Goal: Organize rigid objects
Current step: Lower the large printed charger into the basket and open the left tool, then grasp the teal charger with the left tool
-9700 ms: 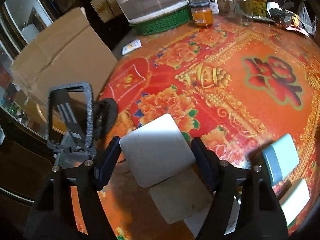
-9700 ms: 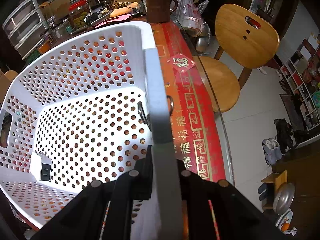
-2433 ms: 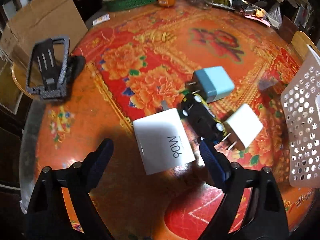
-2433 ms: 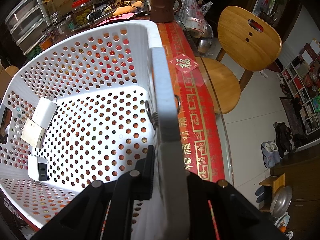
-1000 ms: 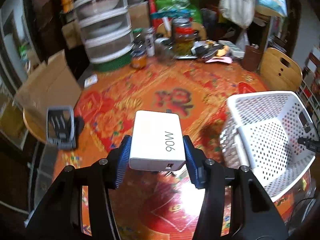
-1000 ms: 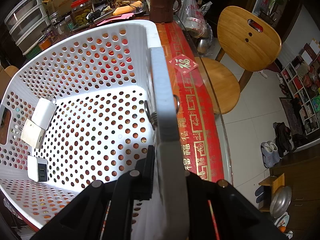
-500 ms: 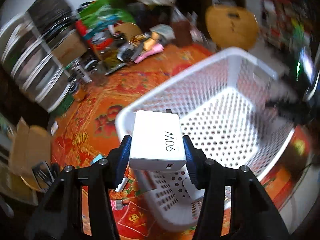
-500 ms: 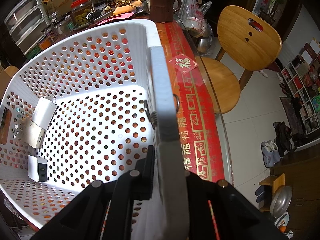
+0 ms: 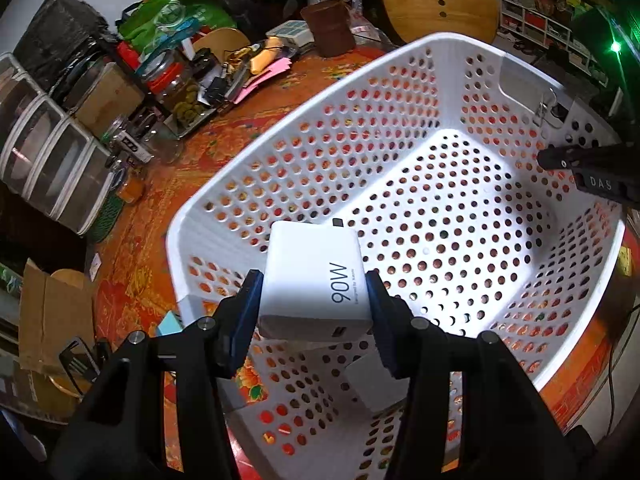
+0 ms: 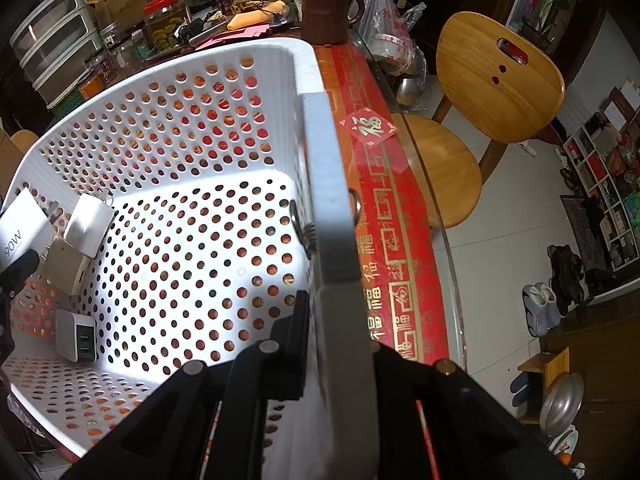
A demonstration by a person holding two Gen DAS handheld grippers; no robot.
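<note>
From your left wrist view, your left gripper (image 9: pixel 314 306) clamps the white 90W charger (image 9: pixel 314 280) between its blue pads, held above the near wall of the white perforated basket (image 9: pixel 404 64), which sits on the red patterned table (image 9: pixel 256 108).

From your right wrist view, your right gripper (image 10: pixel 340 320) is pinched tight on the basket's right rim. Three chargers lie against the basket's left wall: two white ones (image 10: pixel 89 224) touching, a grey-faced one (image 10: pixel 76 335) nearer the front corner.

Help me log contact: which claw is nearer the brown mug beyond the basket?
Right. The right claw clamps the basket rim, whose far corner the brown mug stands beyond. The left claw holds the 90W charger over the opposite side.
</note>
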